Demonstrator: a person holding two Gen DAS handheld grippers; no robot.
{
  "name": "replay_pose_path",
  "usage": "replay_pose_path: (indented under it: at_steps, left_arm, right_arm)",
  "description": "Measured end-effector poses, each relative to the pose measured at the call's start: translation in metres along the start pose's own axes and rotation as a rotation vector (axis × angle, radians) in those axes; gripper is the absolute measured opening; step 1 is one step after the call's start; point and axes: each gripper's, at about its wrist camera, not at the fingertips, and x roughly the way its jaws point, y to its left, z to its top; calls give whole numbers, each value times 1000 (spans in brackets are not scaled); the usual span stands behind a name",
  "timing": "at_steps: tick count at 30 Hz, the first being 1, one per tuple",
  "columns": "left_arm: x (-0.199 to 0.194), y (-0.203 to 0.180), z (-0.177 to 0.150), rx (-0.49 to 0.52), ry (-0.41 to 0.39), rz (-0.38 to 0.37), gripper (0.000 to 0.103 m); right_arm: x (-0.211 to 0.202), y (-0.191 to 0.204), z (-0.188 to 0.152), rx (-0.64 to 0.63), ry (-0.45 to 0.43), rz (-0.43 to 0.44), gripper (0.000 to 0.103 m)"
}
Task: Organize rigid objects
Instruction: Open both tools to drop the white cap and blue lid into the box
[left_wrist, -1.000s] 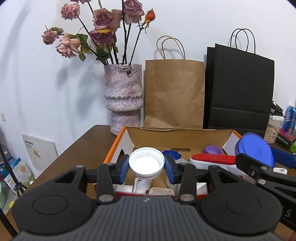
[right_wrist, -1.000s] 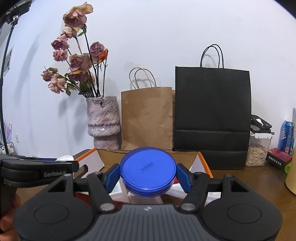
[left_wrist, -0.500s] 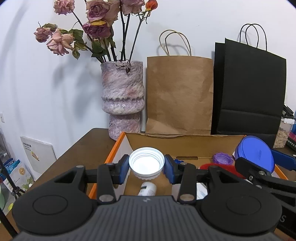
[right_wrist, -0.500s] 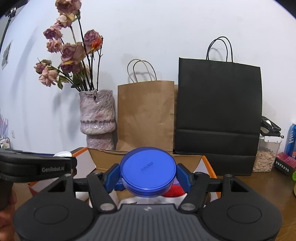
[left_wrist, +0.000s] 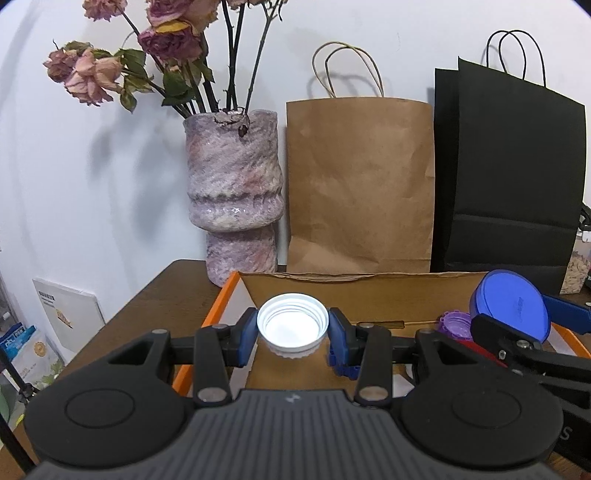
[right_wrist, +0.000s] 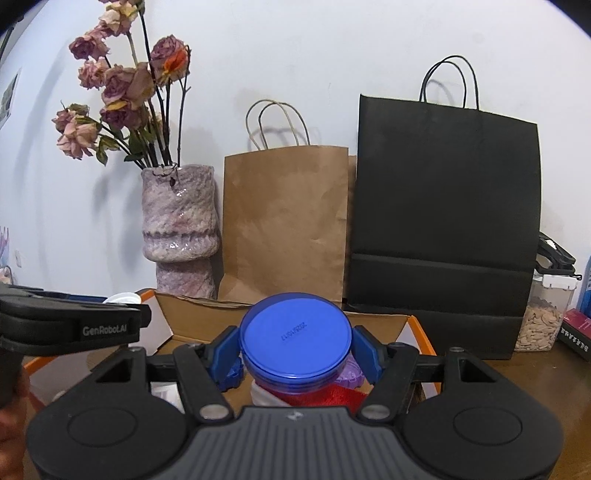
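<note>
My left gripper (left_wrist: 292, 328) is shut on a white screw cap (left_wrist: 292, 325), its open side facing the camera, held over the near left part of an orange-edged cardboard box (left_wrist: 218, 314). My right gripper (right_wrist: 295, 349) is shut on a round blue lid (right_wrist: 295, 338), held above the same box (right_wrist: 417, 332); the lid (left_wrist: 509, 310) also shows at the right of the left wrist view. A purple cap (left_wrist: 456, 325) and a red-and-white object (right_wrist: 332, 398) lie inside the box. The left gripper's body (right_wrist: 74, 325) crosses the left of the right wrist view.
Behind the box stand a mottled pink vase (left_wrist: 232, 192) with dried roses, a brown paper bag (left_wrist: 358, 184) and a black paper bag (left_wrist: 506, 177). A clear jar of nuts (right_wrist: 543, 317) and a dark box (right_wrist: 576, 332) sit at the right on the brown table (left_wrist: 159, 295).
Both grippers have moved forward over the box with their lids still held; the vase and bags loom larger, and less of the box's contents shows below the white cap.
</note>
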Motion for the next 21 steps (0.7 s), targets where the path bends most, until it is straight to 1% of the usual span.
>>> replay_pose_path:
  at_steps: [2, 3, 4, 5, 6, 7, 8, 9, 10, 11, 15, 21]
  left_arm:
    - [1, 1, 0, -3, 1, 1, 42]
    - [2, 2, 0, -2, 1, 6, 47]
    - [2, 3, 0, -1, 2, 6, 57]
    - [2, 4, 0, -3, -3, 6, 63]
    - [1, 5, 0, -4, -8, 13, 75]
    - [1, 5, 0, -4, -13, 23, 90]
    - [0, 7, 0, -6, -19, 37, 97]
    - [-1, 8, 1, -10, -25, 47, 103]
    - [-2, 10, 1, -15, -34, 54, 103]
    - [-2, 13, 2, -20, -36, 55, 103]
    - [0, 21, 4, -45, -28, 62, 103]
    - [0, 22, 4, -42, -22, 72, 103]
  right_arm:
    - [2, 0, 0, -8, 7, -4, 65]
    - [3, 0, 0, -11, 13, -4, 65]
    - [4, -1, -1, -12, 20, -4, 66]
    - [4, -1, -1, -12, 26, -3, 66]
    - [4, -2, -2, -11, 30, -5, 66]
    - [4, -3, -2, -9, 36, -8, 68]
    - [4, -4, -2, -4, 38, -11, 80]
    - [3, -5, -3, 1, 32, -17, 95]
    - [2, -5, -3, 5, 23, -28, 100]
    - [0, -6, -3, 8, 14, -37, 103]
    - [0, -10, -4, 32, 14, -40, 103]
    - [0, -11, -5, 30, 13, -38, 103]
